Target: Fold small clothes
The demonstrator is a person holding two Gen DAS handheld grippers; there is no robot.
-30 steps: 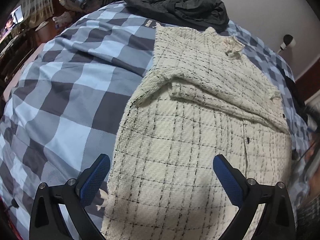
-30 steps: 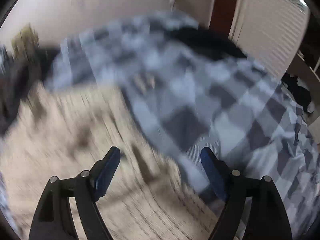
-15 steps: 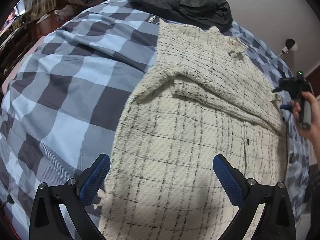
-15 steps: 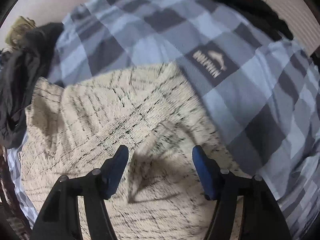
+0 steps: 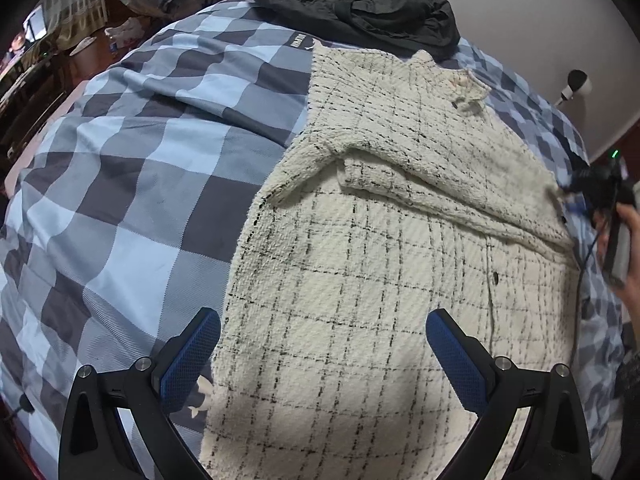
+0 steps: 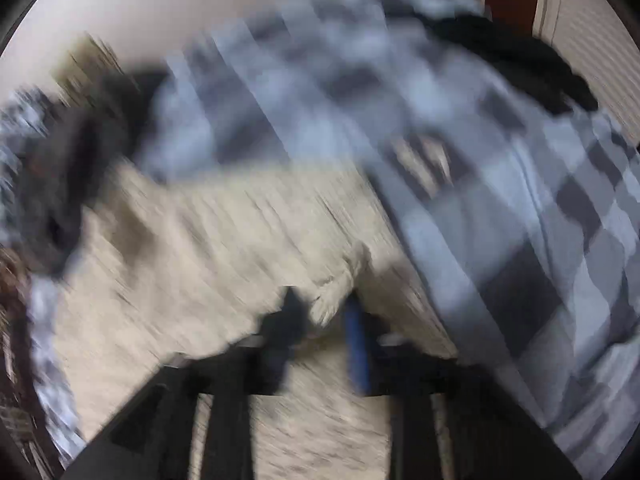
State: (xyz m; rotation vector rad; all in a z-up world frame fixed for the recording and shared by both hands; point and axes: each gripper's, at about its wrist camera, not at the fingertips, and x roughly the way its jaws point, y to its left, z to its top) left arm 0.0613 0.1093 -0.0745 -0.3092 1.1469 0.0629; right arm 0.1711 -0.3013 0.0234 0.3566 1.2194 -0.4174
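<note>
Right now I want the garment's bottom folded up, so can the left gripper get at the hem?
Probably yes: the left gripper hangs open just above the cream checked jacket, with nothing lying between.

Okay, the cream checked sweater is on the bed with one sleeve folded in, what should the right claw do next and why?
Probably finish pinching, then lift. The right claw is closing with the cream checked sweater's edge between its fingers; the view is too blurred to confirm a grip. The left claw hovers open.
</note>
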